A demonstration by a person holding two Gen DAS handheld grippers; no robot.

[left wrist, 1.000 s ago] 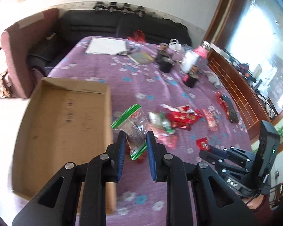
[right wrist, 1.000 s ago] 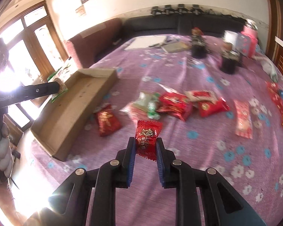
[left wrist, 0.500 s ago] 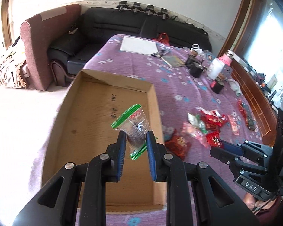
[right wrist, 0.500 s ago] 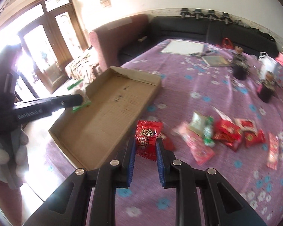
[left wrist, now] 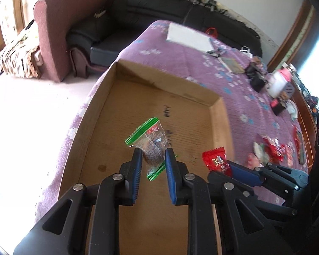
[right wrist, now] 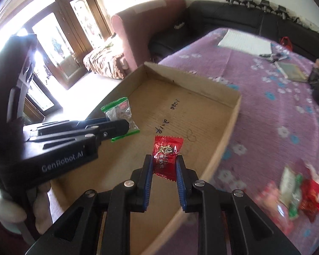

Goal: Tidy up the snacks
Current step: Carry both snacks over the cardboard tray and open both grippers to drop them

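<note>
2 handheld grippers hang over a shallow cardboard box (left wrist: 218, 114) on a surface draped in a purple floral cloth (left wrist: 180, 63), each carrying 1 snack.

The left gripper (left wrist: 153, 157) is clamped on a clear packet w/ green sealed ends (left wrist: 152, 142), its blue pads pinching the packet's lower half; top edge tilts up and to the left, above the box floor. In the right wrist view the same packet (right wrist: 122, 114) shows in the air over the box's left side, w/ the left gripper's black body coming in from the left, a person's hand (right wrist: 8, 208) wrapped around its handle.

The right gripper (right wrist: 164, 167) is closed tight on a red candy wrapper (right wrist: 166, 155), held upright between the pads over the box interior, near the right wall. From the left wrist view the red wrapper (left wrist: 217, 161) sits just right of the left gripper, at about the same height, close to the box's right rim.

Box floor is bare cardboard apart from dark handwriting (right wrist: 165, 123) and a faint pencilled loop.

More snacks, abt 5 red, pink and green packets (right wrist: 295, 195), lie in a loose heap on the cloth to the right of the box, blurred. Farther back on the surface: a white pad (right wrist: 246, 41), a booklet, dark cups. A black sofa (left wrist: 159, 19) and a maroon armchair (left wrist: 59, 27) stand beyond the surface's far end.
</note>
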